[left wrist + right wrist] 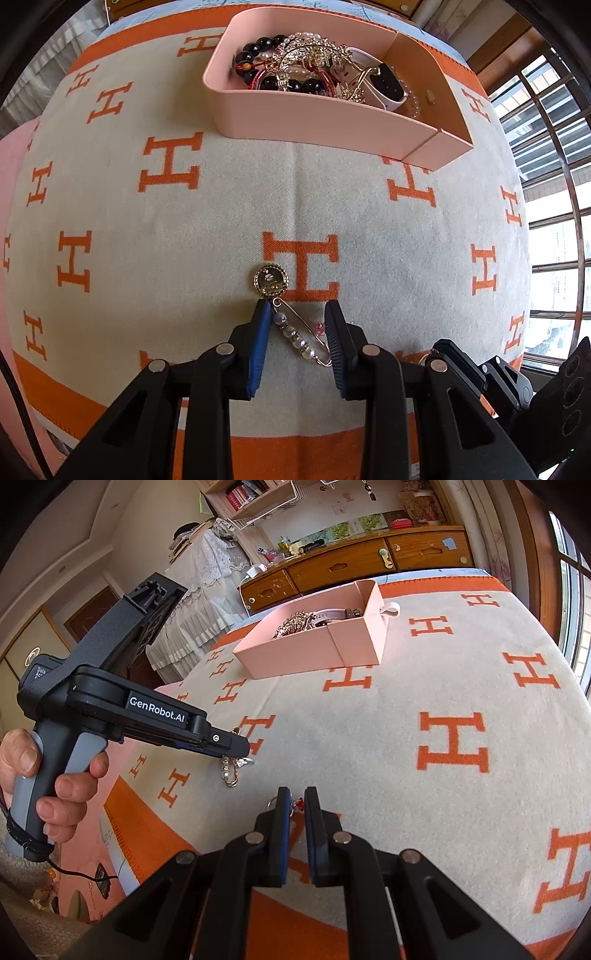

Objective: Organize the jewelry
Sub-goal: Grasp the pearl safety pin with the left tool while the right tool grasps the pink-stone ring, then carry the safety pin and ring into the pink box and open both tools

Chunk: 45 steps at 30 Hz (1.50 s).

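Note:
A gold pin brooch [295,332] with pearls and a round gold medallion [270,281] lies on the blanket between the fingers of my left gripper [297,308], which is open around it. In the right wrist view the left gripper [236,751] hovers over the brooch [232,770]. My right gripper [296,797] is nearly closed on a small piece with a ring and red beads [297,805]. The pink box [325,118] at the far side holds bead bracelets, gold pieces and a watch; it also shows in the right wrist view [314,653].
The cream blanket with orange H letters [166,162] covers the bed. A wooden dresser [351,568] stands behind the bed. Windows [554,147] are on the right. The pink box has an empty side compartment [424,92].

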Each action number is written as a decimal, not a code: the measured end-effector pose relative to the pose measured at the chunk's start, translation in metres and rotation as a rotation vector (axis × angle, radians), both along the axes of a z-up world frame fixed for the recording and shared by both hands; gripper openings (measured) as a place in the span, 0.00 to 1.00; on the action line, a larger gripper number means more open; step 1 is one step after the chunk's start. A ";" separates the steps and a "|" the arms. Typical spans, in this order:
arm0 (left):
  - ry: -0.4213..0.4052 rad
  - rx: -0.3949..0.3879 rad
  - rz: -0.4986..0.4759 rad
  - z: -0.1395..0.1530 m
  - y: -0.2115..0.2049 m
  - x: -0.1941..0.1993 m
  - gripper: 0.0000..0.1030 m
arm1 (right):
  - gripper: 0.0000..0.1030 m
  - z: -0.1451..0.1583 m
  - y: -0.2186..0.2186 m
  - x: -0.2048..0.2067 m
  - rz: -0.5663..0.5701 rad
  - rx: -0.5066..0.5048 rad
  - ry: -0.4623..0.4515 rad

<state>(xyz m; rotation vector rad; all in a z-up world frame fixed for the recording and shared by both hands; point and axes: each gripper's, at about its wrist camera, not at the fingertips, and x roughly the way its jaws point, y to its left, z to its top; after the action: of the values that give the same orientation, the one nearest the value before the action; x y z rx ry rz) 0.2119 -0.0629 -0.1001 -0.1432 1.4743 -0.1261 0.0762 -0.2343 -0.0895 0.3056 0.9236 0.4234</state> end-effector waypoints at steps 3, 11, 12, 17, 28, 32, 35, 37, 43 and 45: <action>0.005 -0.031 0.066 0.000 0.017 -0.003 0.27 | 0.07 0.001 -0.003 0.000 -0.006 0.016 -0.008; 0.028 0.056 0.084 -0.001 0.013 -0.009 0.27 | 0.07 -0.001 -0.006 0.001 -0.005 0.047 0.003; 0.032 0.076 0.076 -0.001 0.008 -0.008 0.27 | 0.07 -0.001 -0.008 0.002 -0.007 0.051 0.004; 0.059 0.131 -0.014 -0.001 -0.019 -0.010 0.25 | 0.07 -0.001 -0.013 0.003 -0.017 0.070 0.014; -0.142 0.048 -0.009 0.011 -0.024 -0.049 0.04 | 0.07 0.006 -0.015 0.001 -0.020 0.049 0.021; -0.185 -0.050 0.016 0.014 -0.019 -0.069 0.04 | 0.07 0.016 -0.016 0.004 -0.028 0.034 0.028; -0.218 -0.095 0.021 0.025 -0.007 -0.078 0.04 | 0.07 0.028 -0.011 0.005 -0.027 0.008 0.018; -0.248 -0.111 0.022 0.039 0.003 -0.083 0.04 | 0.07 0.038 -0.006 0.006 -0.024 -0.006 0.002; -0.345 -0.151 0.020 0.082 0.027 -0.078 0.05 | 0.07 0.069 0.006 0.015 -0.025 -0.020 -0.049; -0.380 -0.149 0.017 0.095 0.031 -0.066 0.05 | 0.07 0.080 0.010 0.020 -0.026 -0.030 -0.069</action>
<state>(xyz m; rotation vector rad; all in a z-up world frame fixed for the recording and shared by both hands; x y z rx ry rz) 0.1462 -0.0322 -0.0049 -0.2388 1.0847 -0.2367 0.0964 -0.2247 -0.0100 0.2742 0.8573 0.3939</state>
